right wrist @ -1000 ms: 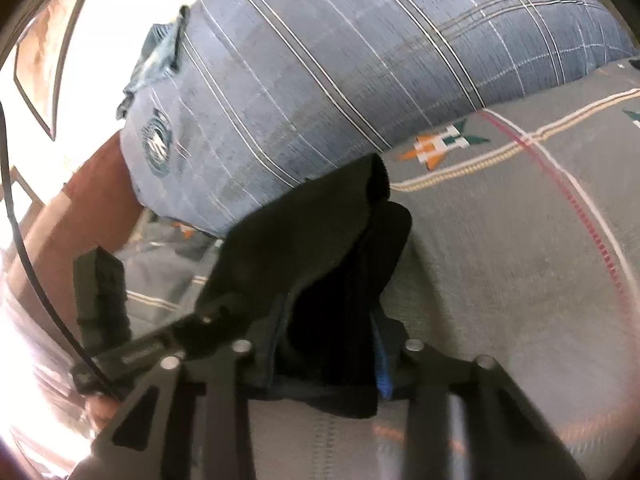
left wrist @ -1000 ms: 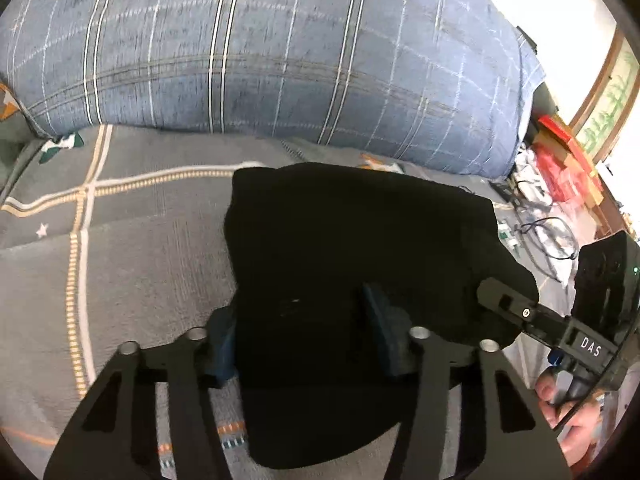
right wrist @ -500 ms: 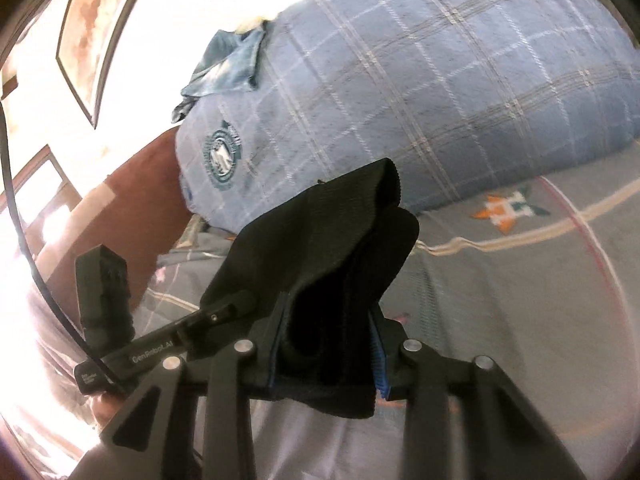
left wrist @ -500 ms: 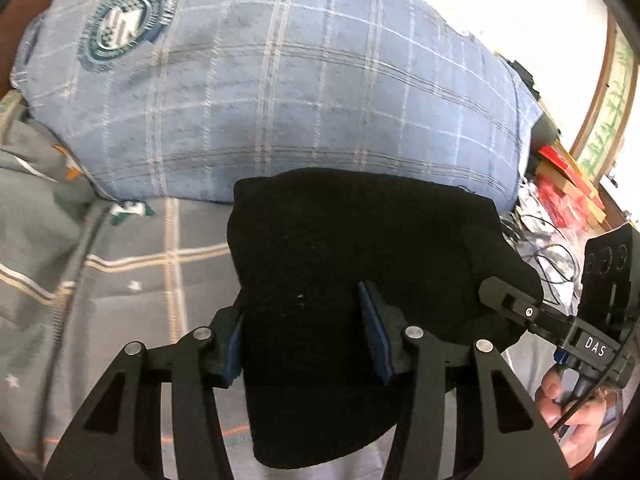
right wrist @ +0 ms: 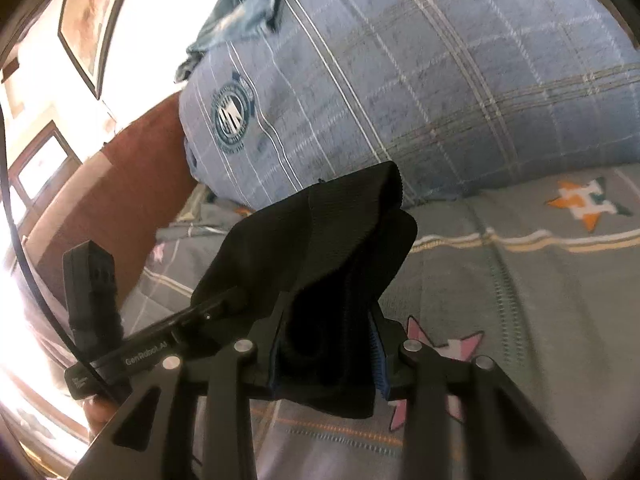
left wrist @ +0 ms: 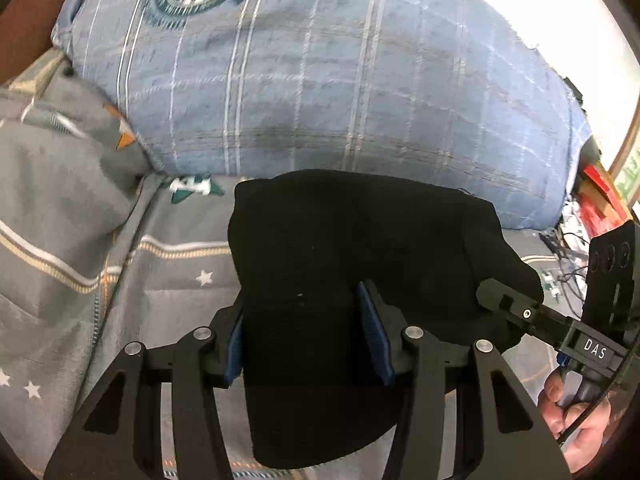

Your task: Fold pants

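The black pants (left wrist: 360,248) are folded into a thick bundle and held up off the grey bedspread (left wrist: 168,280). My left gripper (left wrist: 306,332) is shut on the bundle's left end, with cloth hanging below its blue pads. My right gripper (right wrist: 326,356) is shut on the other end of the pants (right wrist: 320,248), where the layers bunch between its jaws. Each gripper shows in the other's view: the right one (left wrist: 520,312) at the right of the left wrist view, the left one (right wrist: 192,320) at the left of the right wrist view.
A large blue plaid pillow (left wrist: 320,80) with a round crest lies just behind the pants. A rumpled grey cover (left wrist: 52,168) lies at the left. A brown headboard (right wrist: 100,216) stands at the far left. Clutter and cables (left wrist: 580,224) sit off the bed's right side.
Both grippers have lifted the folded pants off the bed and tipped upward. The pillow now fills more of both views. Neither grip has changed.
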`<act>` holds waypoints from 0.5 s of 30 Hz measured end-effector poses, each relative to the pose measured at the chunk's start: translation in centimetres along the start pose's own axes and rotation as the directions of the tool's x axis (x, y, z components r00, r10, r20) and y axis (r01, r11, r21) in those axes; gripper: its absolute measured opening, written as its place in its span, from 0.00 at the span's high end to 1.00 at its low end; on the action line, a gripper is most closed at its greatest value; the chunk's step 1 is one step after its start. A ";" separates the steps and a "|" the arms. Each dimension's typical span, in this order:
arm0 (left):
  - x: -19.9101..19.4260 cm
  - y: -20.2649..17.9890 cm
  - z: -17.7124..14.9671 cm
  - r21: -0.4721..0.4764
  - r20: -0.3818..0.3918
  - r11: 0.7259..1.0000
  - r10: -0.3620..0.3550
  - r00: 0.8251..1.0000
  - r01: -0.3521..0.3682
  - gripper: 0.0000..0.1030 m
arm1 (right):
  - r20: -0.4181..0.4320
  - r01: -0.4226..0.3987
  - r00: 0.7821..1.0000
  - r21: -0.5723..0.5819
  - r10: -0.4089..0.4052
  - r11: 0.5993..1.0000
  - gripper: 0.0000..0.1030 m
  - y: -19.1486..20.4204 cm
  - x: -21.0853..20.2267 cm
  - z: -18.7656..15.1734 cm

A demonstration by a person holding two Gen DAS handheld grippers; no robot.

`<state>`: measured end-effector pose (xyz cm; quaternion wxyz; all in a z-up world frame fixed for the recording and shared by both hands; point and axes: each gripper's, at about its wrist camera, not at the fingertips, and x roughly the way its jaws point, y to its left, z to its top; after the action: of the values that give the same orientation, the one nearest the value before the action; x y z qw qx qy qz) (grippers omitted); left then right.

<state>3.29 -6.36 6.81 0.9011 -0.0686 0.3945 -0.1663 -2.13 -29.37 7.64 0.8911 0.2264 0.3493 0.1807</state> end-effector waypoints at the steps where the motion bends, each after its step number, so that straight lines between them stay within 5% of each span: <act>1: 0.6 0.2 -0.2 -0.004 -0.013 1.000 0.006 1.000 -0.006 0.52 | -0.010 0.002 1.000 0.003 -0.002 1.000 0.67 -0.3 0.6 -0.1; 6: 4.5 1.5 -1.7 -0.011 -0.091 0.998 0.054 0.994 -0.056 0.43 | -0.101 0.084 0.992 0.019 -0.082 0.996 0.63 -2.7 4.6 -1.6; 10: 3.9 2.0 -1.6 -0.028 -0.085 0.996 0.079 0.993 -0.082 0.27 | -0.075 0.112 0.991 -0.002 -0.112 0.994 0.54 -2.9 3.9 -2.2; 15: 2.3 2.8 -2.5 -0.071 -0.087 0.992 0.103 0.991 -0.109 0.26 | -0.041 0.165 0.985 -0.056 -0.168 0.985 0.52 -1.2 1.7 -1.3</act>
<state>3.55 -4.51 2.82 0.8882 -0.0745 0.4409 -0.1061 -1.69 -29.17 5.26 0.9005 0.1688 0.3825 0.1198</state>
